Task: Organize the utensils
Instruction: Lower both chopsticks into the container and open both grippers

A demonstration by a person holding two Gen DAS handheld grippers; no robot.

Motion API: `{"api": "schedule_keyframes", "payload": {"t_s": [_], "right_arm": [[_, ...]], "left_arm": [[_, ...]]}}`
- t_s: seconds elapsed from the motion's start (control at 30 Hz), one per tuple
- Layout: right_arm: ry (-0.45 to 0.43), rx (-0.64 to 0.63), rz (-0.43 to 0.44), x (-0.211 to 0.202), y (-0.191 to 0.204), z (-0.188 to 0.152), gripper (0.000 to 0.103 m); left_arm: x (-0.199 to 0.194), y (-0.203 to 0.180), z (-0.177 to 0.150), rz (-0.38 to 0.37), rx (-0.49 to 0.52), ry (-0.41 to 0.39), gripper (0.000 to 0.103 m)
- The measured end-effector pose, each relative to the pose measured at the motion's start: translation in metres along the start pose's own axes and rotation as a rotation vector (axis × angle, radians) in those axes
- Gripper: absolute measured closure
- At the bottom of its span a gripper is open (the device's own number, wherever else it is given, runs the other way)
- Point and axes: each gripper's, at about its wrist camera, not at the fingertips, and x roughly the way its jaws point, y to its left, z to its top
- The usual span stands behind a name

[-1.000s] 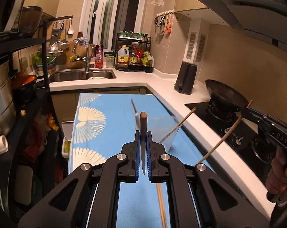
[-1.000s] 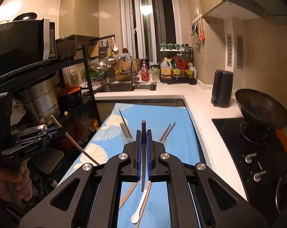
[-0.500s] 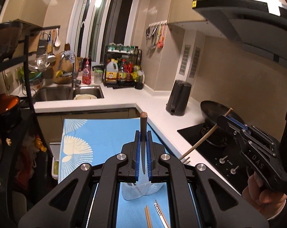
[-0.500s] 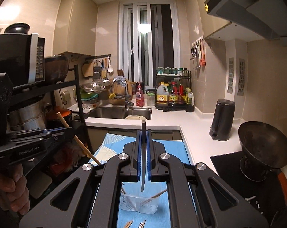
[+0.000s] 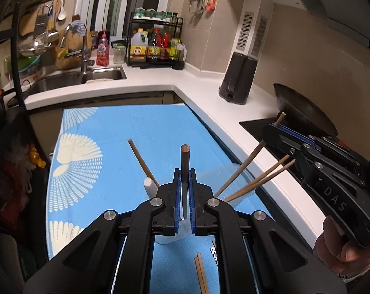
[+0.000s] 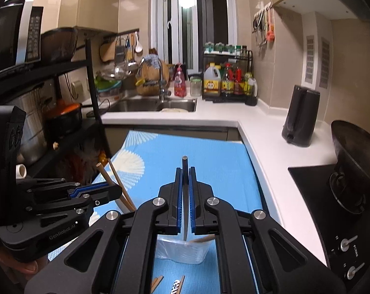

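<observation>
**Both tools hold chopsticks over the cup**

Left tool [image 5: 184, 178] pinches a dark brown, round-ended chopstick [image 5: 185, 161] at frame centre. Right tool [image 6: 184, 178] clamps a darker chopstick [image 6: 184, 169]. Below, a clear plastic cup [image 6: 182, 251] on the blue worktop [image 5: 141, 132] holds tan chopsticks [image 5: 256, 180].

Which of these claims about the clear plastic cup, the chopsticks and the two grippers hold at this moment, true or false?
1. The left gripper is shut on a brown wooden chopstick. True.
2. The right gripper is open and empty. False: it is shut on a dark chopstick.
3. The clear plastic cup stands on the blue fan-patterned mat. True.
4. The cup is empty. False: several chopsticks lean in it.
5. The black kettle sits in the sink. False: it stands on the white counter.
</observation>
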Motion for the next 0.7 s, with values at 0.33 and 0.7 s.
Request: {"api": "schedule_keyframes", "payload": {"t_s": [0.33, 0.7], "right_arm": [[-0.002, -0.014, -0.043, -0.025, -0.001, 0.006, 0.07], [-0.181, 0.004, -0.073, -0.14, 0.006, 0.006, 0.07]], "left_arm": [[-0.043, -0.014, 0.014, 0.049, 0.038, -0.092, 0.055], [-0.135, -0.041, -0.021, 0.094, 0.041, -0.238, 0.054]]}}
